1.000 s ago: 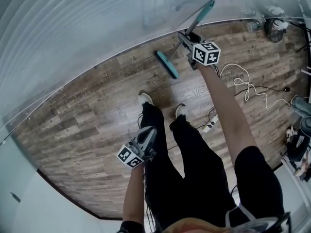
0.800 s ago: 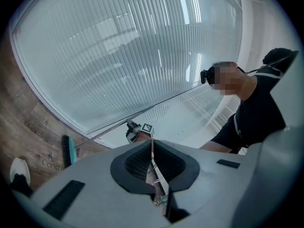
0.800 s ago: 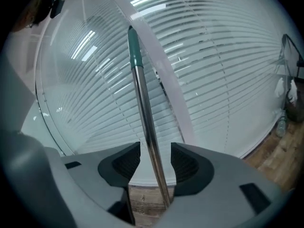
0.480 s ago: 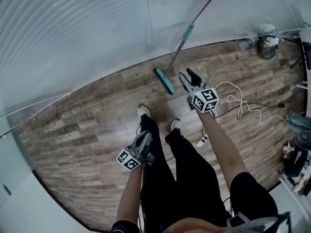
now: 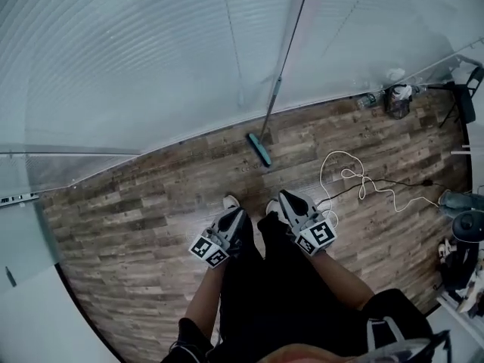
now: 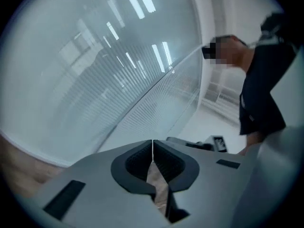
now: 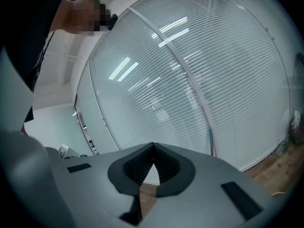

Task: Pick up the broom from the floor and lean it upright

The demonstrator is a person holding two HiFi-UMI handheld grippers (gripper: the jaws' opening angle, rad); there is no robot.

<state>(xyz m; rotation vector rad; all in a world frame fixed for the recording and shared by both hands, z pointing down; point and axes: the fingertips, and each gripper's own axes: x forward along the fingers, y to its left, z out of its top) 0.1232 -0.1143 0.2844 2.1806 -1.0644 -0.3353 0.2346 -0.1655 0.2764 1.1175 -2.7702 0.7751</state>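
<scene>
Left claw point(image 5: 236, 218): grey, two-jawed, with a black-and-white marker cube; clenched on nothing, its ribbed dark pads point(image 6: 142, 158) meeting at the tips, held over the person's black trousers point(image 5: 280, 301).
Right claw point(image 5: 287, 199): the same make, jaws shut together and empty, just beside its partner above the knees.
Broom: a long, thin-handled broom with a teal head point(image 5: 259, 149) stands upright, head on the floor, handle leaning against the wall, well apart from both claws.
Wall: ribbed glass panels backed by slatted blinds point(image 5: 151, 66), curving behind the broom.
Floor: brown wood planks point(image 5: 136, 218).
Cable: a white cord point(image 5: 355, 178) lies in loose loops on the planks, right of the broom head.
</scene>
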